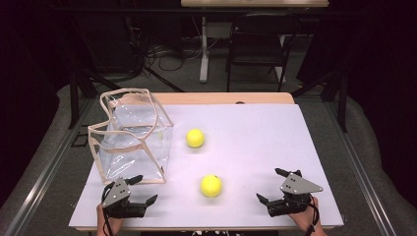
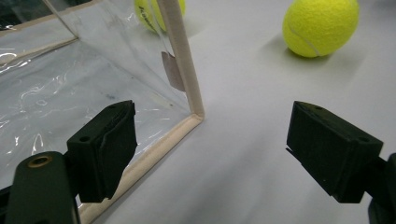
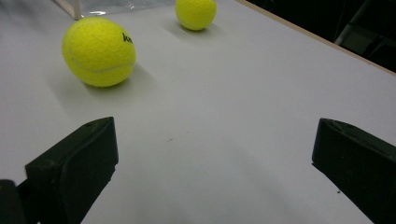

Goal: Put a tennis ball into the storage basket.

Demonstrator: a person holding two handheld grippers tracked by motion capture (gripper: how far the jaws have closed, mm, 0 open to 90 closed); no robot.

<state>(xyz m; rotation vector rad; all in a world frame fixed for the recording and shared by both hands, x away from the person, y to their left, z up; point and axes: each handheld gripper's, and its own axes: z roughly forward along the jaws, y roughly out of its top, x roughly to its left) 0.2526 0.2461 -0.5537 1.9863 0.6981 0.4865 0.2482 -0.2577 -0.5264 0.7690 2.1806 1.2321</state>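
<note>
Two yellow tennis balls lie on the white table: the near ball [image 1: 211,186] [image 2: 321,25] [image 3: 99,51] and the far ball [image 1: 195,138] [image 3: 195,13]. A clear plastic bag with beige trim [image 1: 132,137] [image 2: 182,65] stands open-topped at the left. My left gripper [image 1: 142,189] [image 2: 210,149] rests open at the bag's near corner, with nothing between its fingers. At the front right, my right gripper [image 1: 273,186] [image 3: 210,172] stands open and empty, facing the near ball, which lies ahead to its left.
The table [image 1: 255,142] has a wooden far edge. Beyond it stand a dark chair [image 1: 258,44] and a white table leg [image 1: 204,44] among floor cables. Bare white surface lies between the grippers and to the right.
</note>
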